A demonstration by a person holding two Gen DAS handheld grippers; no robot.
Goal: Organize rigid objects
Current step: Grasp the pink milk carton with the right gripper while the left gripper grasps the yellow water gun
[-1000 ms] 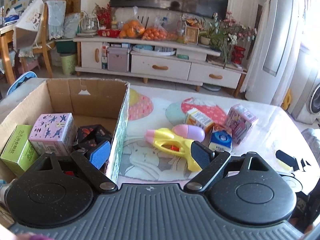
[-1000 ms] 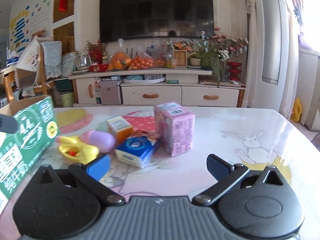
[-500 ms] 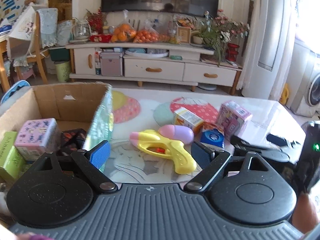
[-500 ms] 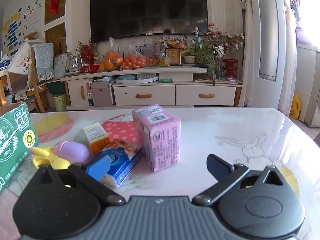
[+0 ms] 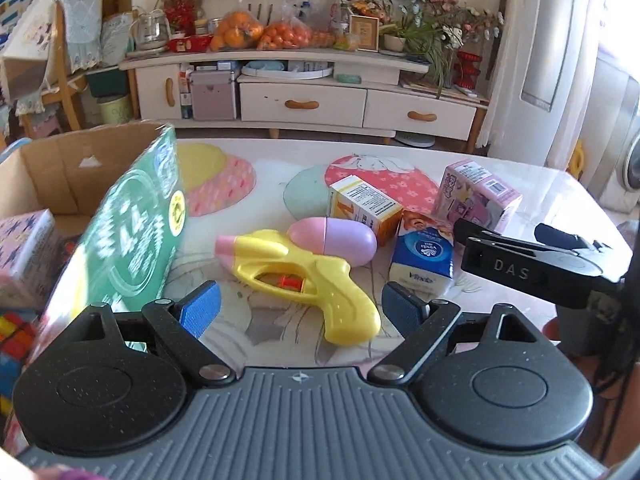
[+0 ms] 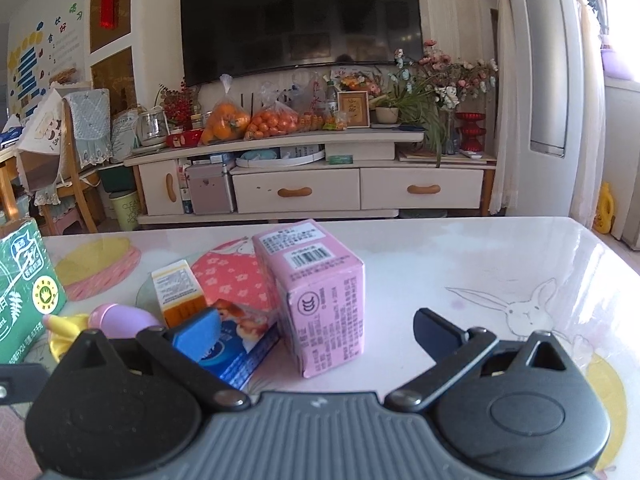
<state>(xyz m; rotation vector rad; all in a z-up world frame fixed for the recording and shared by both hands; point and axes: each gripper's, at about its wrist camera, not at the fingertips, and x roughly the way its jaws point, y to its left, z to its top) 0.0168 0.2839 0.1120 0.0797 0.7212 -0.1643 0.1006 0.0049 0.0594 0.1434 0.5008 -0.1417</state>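
A yellow water gun (image 5: 304, 276) lies on the table just ahead of my left gripper (image 5: 300, 308), which is open and empty. Behind the gun rest a pink-and-purple egg-shaped capsule (image 5: 332, 240), a small orange-and-white box (image 5: 364, 208), a blue tissue pack (image 5: 424, 256) and a pink carton (image 5: 476, 196). My right gripper (image 6: 316, 330) is open, and the pink carton (image 6: 324, 296) stands upright just ahead of its fingertips. The blue tissue pack (image 6: 240, 344) lies behind its left finger (image 6: 198, 332). The right gripper (image 5: 536, 264) also shows at the right of the left wrist view.
A cardboard box with a green printed side (image 5: 132, 232) stands at the left, holding a pink star-print box (image 5: 20, 252) and coloured blocks (image 5: 12, 332). The table (image 6: 480, 264) has a rabbit-print cover. A TV cabinet (image 6: 320, 188) stands beyond the far edge.
My left gripper has swung right, away from the cardboard box, and now faces the water gun. My right gripper has come closer to the pink carton. Both stay open.
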